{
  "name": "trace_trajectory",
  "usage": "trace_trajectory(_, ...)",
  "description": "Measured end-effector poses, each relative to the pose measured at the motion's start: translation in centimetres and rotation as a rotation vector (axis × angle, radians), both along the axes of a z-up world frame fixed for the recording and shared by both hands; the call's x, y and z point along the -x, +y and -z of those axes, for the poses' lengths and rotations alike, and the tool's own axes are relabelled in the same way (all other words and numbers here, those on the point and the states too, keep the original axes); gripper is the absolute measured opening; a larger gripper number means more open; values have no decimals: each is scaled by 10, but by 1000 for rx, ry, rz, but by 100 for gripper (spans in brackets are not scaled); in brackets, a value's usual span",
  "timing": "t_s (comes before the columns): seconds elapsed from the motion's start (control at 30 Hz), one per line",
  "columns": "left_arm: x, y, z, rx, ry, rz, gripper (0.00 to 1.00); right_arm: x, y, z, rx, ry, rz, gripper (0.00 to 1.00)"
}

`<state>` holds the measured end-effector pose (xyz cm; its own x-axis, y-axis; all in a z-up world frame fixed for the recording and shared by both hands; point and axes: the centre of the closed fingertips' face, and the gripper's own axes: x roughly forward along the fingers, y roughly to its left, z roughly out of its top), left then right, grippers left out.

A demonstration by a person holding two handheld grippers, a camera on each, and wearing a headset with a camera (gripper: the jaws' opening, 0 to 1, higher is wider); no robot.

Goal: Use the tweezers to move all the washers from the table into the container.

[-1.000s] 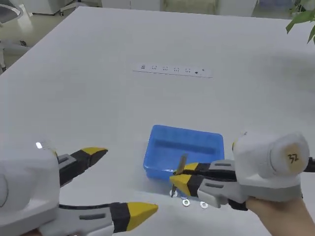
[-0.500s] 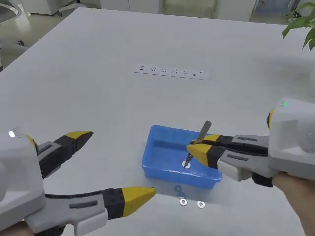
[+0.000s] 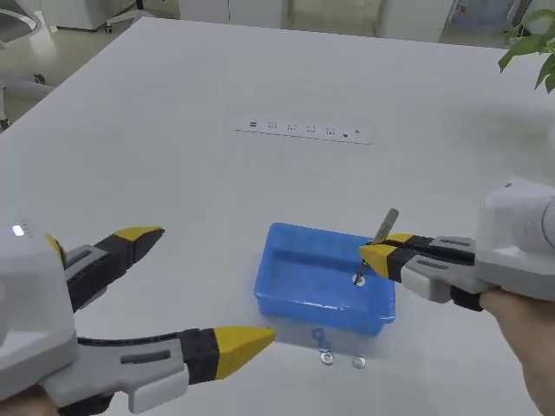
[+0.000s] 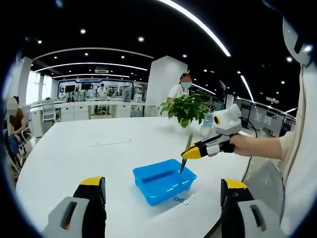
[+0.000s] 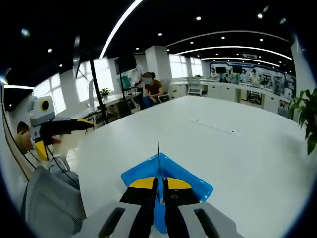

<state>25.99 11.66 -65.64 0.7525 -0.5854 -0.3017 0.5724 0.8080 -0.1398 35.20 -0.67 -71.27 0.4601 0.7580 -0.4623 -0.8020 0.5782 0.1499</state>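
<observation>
- The right gripper has its fingers pressed together, pinching the tweezers; the tweezer tips point down into the right part of the blue container.
- The left gripper has its fingers spread and holds nothing, left of the container.
- The washers lie on the worktop, just near of the container.
</observation>
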Motion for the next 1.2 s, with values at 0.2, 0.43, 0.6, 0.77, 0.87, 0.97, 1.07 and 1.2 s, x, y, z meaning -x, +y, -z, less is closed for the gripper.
trace_trajectory(0.2, 1, -1, 2, -20, 8, 14, 95, -8, -3, 18, 56, -7, 13, 2)
trace_trajectory(0.43, 1, -3, -2, -14, -13, 19, 98, -13, -4, 40, 99, 14, 11, 2)
trace_trajectory(0.6, 1, 0, -4, -1, -10, 8, 98, -16, -6, 48, 102, 24, 20, 2)
trace_trajectory(0.77, 2, 3, -2, -11, -5, 2, 97, -17, -7, 53, 102, 28, 16, 2)
trace_trajectory(0.87, 1, 2, -3, -13, -7, 1, 97, -17, -7, 55, 101, 19, 8, 3)
trace_trajectory(0.97, 1, 1, -3, -11, -7, 5, 97, -19, -7, 54, 99, 11, 7, 3)
trace_trajectory(1.07, 1, 0, -4, -17, -6, 10, 97, -19, -7, 55, 95, 14, 9, 3)
trace_trajectory(1.2, 1, -2, -4, -16, -5, 14, 97, -20, -9, 51, 75, 11, 24, 3)
